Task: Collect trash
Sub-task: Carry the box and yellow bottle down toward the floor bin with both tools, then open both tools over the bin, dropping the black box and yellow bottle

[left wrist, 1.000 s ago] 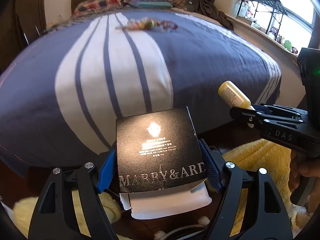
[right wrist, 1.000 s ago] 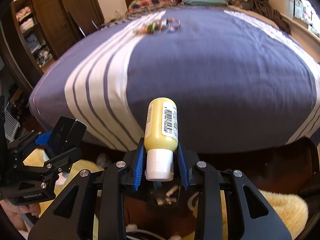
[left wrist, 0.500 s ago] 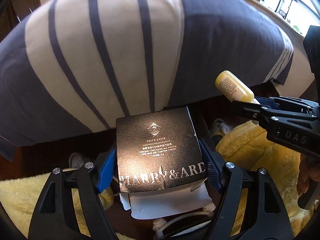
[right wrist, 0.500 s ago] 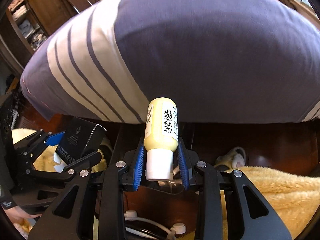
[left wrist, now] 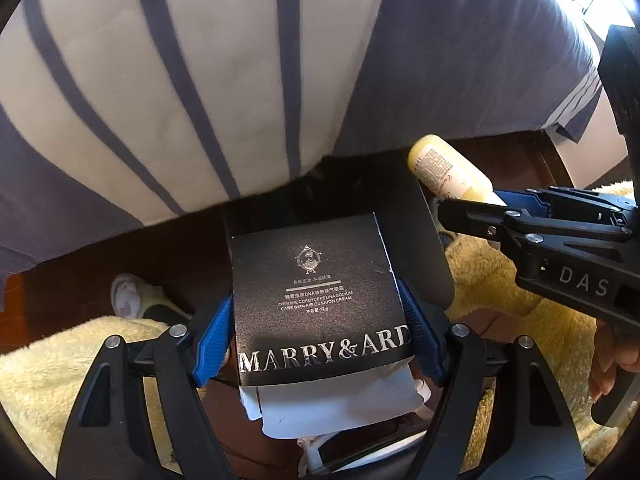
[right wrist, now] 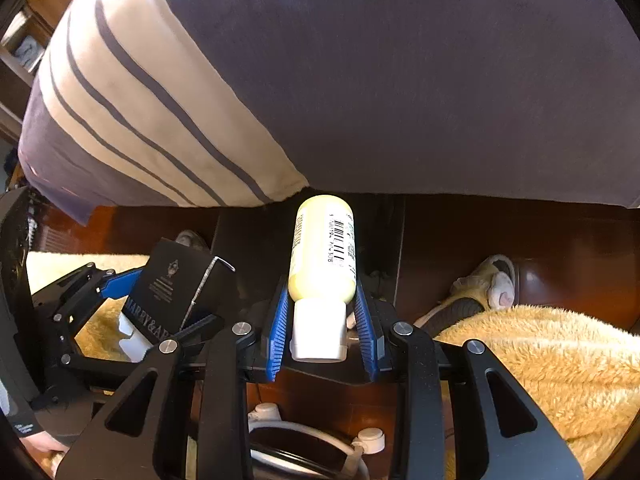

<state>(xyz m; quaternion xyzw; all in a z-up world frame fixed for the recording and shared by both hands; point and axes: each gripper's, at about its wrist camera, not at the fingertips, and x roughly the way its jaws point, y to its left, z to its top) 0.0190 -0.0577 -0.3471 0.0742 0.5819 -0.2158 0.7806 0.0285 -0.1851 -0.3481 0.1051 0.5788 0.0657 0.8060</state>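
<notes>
The left tongs point(left wrist: 320, 320) clench a black cushion-cream box point(left wrist: 320, 304) low beside the bed point(left wrist: 200, 80); the right tongs point(right wrist: 320, 320) grip a yellow bottle point(right wrist: 322, 252) by its white cap. Both hang above a dark bin point(left wrist: 416, 240), I'd guess; centre each before letting go.

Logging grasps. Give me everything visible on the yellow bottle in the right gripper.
The yellow bottle is small, pale yellow plastic, rounded at its far end, with a white label carrying a barcode and a wide white cap. The right gripper clamps it between blue ribbed pads at the shoulder and cap, cap toward the camera, body pointing forward toward the bed edge. It looks closed and intact.
</notes>
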